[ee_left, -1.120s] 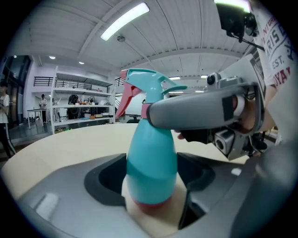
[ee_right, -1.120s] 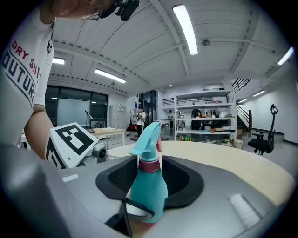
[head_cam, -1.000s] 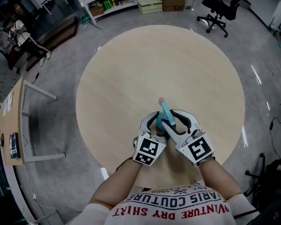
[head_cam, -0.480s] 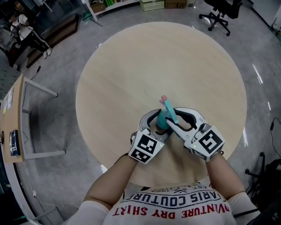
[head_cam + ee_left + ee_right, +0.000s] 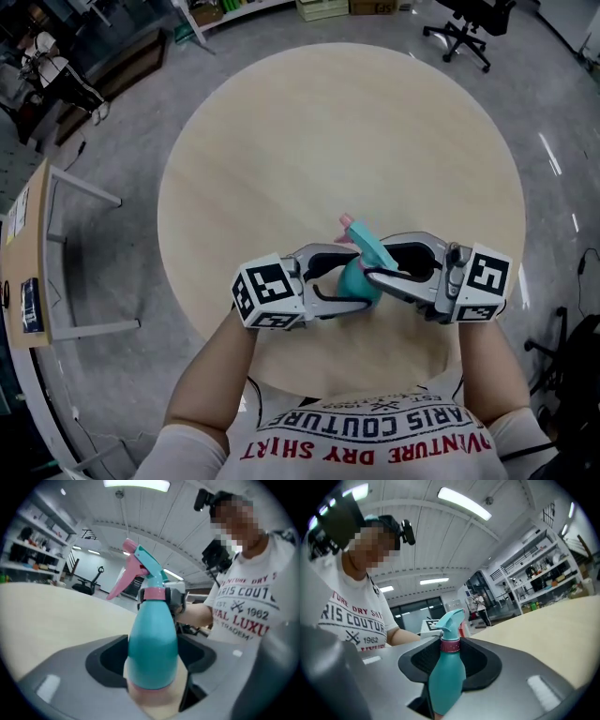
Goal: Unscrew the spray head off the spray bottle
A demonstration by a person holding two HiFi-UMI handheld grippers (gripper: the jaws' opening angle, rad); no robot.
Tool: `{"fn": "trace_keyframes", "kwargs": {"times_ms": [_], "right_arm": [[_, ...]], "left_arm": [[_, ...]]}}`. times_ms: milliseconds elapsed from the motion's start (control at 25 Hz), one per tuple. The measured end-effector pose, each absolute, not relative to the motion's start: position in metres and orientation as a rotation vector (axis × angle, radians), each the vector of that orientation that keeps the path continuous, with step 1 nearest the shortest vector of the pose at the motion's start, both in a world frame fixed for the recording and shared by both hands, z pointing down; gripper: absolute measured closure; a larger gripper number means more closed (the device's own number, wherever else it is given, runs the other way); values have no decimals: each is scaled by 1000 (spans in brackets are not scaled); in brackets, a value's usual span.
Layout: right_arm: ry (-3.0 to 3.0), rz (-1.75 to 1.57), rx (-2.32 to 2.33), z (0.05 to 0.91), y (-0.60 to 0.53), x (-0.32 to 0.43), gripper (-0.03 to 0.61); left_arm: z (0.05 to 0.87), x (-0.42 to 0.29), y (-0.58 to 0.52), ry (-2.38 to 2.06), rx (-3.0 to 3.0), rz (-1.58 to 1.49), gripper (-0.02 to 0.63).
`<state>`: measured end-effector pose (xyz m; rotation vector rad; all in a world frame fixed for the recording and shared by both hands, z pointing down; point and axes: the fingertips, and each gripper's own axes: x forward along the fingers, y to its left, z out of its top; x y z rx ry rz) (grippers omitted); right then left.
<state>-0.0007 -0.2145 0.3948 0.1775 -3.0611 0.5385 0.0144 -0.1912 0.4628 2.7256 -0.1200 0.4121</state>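
The spray bottle (image 5: pixel 152 644) is held in the air over the near edge of the surface (image 5: pixel 309 141), carried between the two tools. Its long axis runs from the near edge toward the far edge and tilts upward. The base points back at the near edge. The spray head (image 5: pixel 147 566) leads away, and its pink trigger (image 5: pixel 124 581) sticks out at the far end.

Both tools come in crosswise to that axis, from opposite sides. The left tool (image 5: pixel 359 277) reaches in from the left with its jaws spread wide around the broad teal body, low down near the base, and pinches it there. The right tool (image 5: pixel 375 260) reaches in from the right and sits further along the axis. Its jaws have just been closing, and they now flank the collar (image 5: pixel 450 645) at the foot of the spray head and appear to press on it.

So the right tool is the one nearer the head, and the left anchors the body. Any unscrewing has to be a twist about the bottle's own axis, the two tools rolling against each other. Because both grips sit square to the axis, that twist should carry straight into the thread. The head looks fully seated on the neck, so the task seems to be at its start.
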Motion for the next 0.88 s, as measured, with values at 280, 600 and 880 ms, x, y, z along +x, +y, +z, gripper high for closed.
{"fn": "trace_keyframes", "kwargs": {"times_ms": [280, 600, 880], "right_arm": [[-3054, 568, 141, 400, -211, 7, 442], [-2959, 525, 731, 413, -234, 12, 435], [-2911, 436, 853, 406, -230, 0, 404]], "left_arm": [[469, 21, -188, -166, 2731, 485, 287], [479, 2, -232, -892, 2612, 469, 287], [479, 3, -225, -1166, 2557, 571, 287]]}}
